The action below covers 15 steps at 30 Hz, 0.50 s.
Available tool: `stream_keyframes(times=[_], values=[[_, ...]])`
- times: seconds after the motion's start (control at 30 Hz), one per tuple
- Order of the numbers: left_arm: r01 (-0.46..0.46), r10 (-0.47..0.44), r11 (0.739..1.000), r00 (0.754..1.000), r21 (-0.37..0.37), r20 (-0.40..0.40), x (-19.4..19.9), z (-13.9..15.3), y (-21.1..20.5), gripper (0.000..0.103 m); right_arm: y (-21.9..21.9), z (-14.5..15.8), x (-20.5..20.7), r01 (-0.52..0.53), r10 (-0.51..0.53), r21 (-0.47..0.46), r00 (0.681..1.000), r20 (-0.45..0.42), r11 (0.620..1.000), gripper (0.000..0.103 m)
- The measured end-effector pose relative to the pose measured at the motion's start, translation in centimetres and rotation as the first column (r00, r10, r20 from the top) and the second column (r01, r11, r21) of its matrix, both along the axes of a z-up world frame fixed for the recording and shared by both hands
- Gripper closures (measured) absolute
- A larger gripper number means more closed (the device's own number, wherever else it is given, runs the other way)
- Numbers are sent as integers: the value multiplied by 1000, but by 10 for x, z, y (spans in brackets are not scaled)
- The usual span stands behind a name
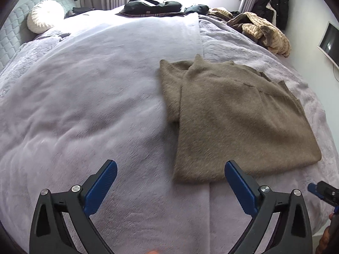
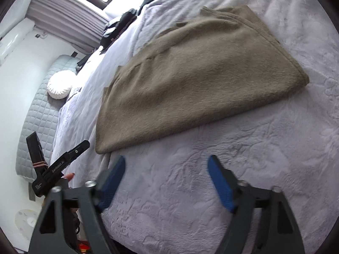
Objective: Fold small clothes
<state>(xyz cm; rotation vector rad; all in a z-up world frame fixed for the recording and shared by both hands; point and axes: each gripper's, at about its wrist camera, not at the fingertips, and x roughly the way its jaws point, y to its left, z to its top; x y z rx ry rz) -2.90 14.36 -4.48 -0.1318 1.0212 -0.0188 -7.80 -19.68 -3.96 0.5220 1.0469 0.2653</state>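
Observation:
A brown fuzzy sweater [image 1: 233,118] lies folded into a flat rectangle on the lilac bed cover [image 1: 84,105]. It also shows in the right wrist view [image 2: 190,80]. My left gripper [image 1: 170,166] is open and empty, just short of the sweater's near edge. My right gripper [image 2: 166,162] is open and empty, a little short of the sweater's near corner. The right gripper shows at the right edge of the left wrist view [image 1: 324,192]. The left gripper shows at the left of the right wrist view [image 2: 61,165].
A pile of striped tan and brown clothes [image 1: 260,29] lies at the far right of the bed. Dark clothes [image 1: 152,6] lie at the far edge by the window. A round white cushion [image 1: 45,15] rests against the grey headboard [image 1: 12,31]. A wall screen [image 1: 329,42] is at right.

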Motion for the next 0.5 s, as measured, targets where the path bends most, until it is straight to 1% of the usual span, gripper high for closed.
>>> stream_keyframes(times=[0.07, 0.13, 0.23, 0.4, 0.5], values=[[-3, 3, 1000, 1000, -3, -13, -3, -4, 2, 1, 9, 5, -3, -19, 21, -44, 999, 30, 999, 14], [13, -14, 1000, 1000, -21, -26, -6, -7, 3, 1, 18, 7, -6, -46, 47, -47, 998, 30, 998, 14], [19, -20, 999, 1000, -44, -20, -13, -7, 2, 1, 27, 3, -9, -71, 71, -12, 997, 15, 997, 14], [15, -17, 996, 999, -90, -28, -22, -9, 4, 1, 41, -11, -14, -100, 102, 78, 995, -20, 992, 13], [18, -20, 996, 999, -87, -28, -26, -10, 5, 1, 51, -20, -18, -121, 127, 104, 991, -49, 987, 13]])
